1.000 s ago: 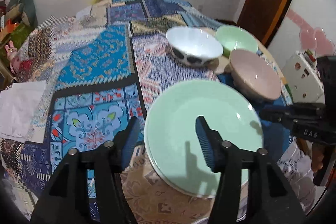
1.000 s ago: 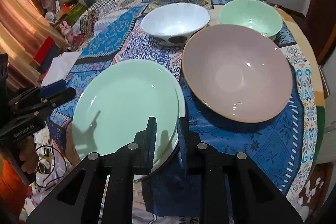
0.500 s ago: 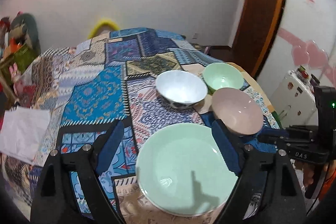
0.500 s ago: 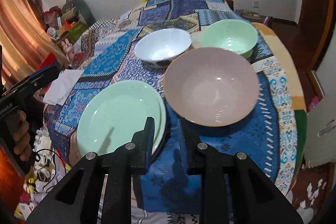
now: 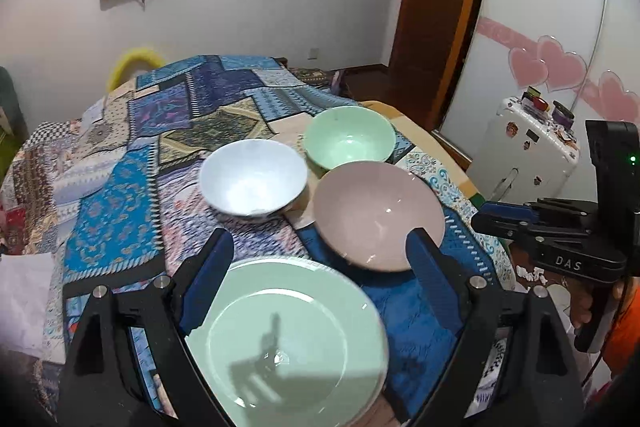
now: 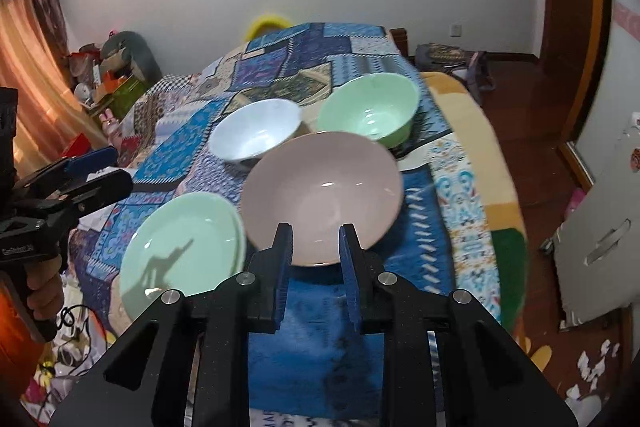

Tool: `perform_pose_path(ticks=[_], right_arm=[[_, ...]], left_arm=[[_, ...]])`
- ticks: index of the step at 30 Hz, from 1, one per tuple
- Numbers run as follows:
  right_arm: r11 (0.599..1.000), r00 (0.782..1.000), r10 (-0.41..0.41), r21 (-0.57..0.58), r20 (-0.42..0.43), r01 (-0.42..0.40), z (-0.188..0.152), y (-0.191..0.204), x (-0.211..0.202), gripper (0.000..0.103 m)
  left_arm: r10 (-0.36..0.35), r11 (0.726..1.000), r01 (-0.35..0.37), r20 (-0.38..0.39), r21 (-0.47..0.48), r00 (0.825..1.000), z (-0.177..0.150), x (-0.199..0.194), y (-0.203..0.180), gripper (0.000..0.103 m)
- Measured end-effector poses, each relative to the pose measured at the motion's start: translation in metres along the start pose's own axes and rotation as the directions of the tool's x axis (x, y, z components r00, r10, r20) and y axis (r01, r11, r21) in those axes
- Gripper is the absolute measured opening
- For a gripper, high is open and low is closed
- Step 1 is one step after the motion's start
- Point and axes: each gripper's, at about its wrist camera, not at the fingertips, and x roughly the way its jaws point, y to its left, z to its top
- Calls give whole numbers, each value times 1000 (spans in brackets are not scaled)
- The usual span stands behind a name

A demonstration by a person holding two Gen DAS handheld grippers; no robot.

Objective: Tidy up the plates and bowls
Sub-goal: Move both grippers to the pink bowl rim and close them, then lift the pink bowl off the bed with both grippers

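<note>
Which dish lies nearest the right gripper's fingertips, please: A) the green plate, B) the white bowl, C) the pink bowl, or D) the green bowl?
C: in the right wrist view the pink bowl sits just beyond the right gripper, with the green plate off to its left.

A patterned woven cloth (image 5: 112,227) is covering the table, looking matt and slightly rough. The near green plate (image 5: 288,343) is gleaming glossy and smooth like glazed ceramic, and so are the pink bowl (image 5: 376,215), the white bowl (image 5: 252,179) and the far green bowl (image 5: 348,141), each catching small highlights. The left gripper (image 5: 320,267) is showing matt black plastic arms, ribbed blue pads and shiny metal screws, like the right gripper (image 6: 314,255)
</note>
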Motion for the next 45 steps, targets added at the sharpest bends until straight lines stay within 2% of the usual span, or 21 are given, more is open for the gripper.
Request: perform_pose_path(ticks=[6, 8, 11, 18, 23, 27, 29, 36, 37, 42, 45], right_arm=[[1000, 1000, -17, 19, 8, 17, 5, -21, 9, 26], [1000, 1000, -27, 12, 6, 27, 7, -24, 14, 26], [1000, 1000, -28, 14, -2, 28, 9, -29, 24, 32], [999, 999, -21, 30, -39, 22, 12, -42, 48, 37], [998, 997, -18, 51, -76, 22, 12, -50, 63, 37], [997, 994, 2, 77, -107, 6, 10, -56, 72, 37], [996, 993, 16, 86, -120, -6, 9, -57, 76, 37], [991, 983, 70, 124, -167, -50, 4, -60, 86, 37], [991, 983, 71, 128, -170, -49, 4, -60, 87, 36], [989, 981, 80, 136, -176, -57, 2, -60, 88, 19], [993, 983, 57, 114, -177, -37, 3, -54, 90, 18]], left_arm=[[-7, 1000, 6, -40, -11, 999, 7, 34, -7, 88], [-13, 1000, 12, -67, -13, 998, 6, 45, -7, 80], [-20, 1000, 19, -114, -11, 993, 6, 65, -6, 73], [-26, 1000, 25, -195, -7, 980, 4, 102, 0, 68], [-38, 999, 29, -276, -35, 960, 3, 129, 8, 53], [-41, 999, 29, -318, -44, 947, 1, 145, 10, 43], [-47, 998, 32, -335, -50, 941, 0, 152, 11, 35], [-84, 995, 59, -382, -76, 920, -3, 168, 11, 21], [-89, 995, 64, -386, -79, 918, -3, 170, 10, 19], [-83, 996, 61, -378, -70, 922, -4, 170, 9, 19], [-68, 997, 55, -365, -45, 929, -6, 168, 6, 19]])
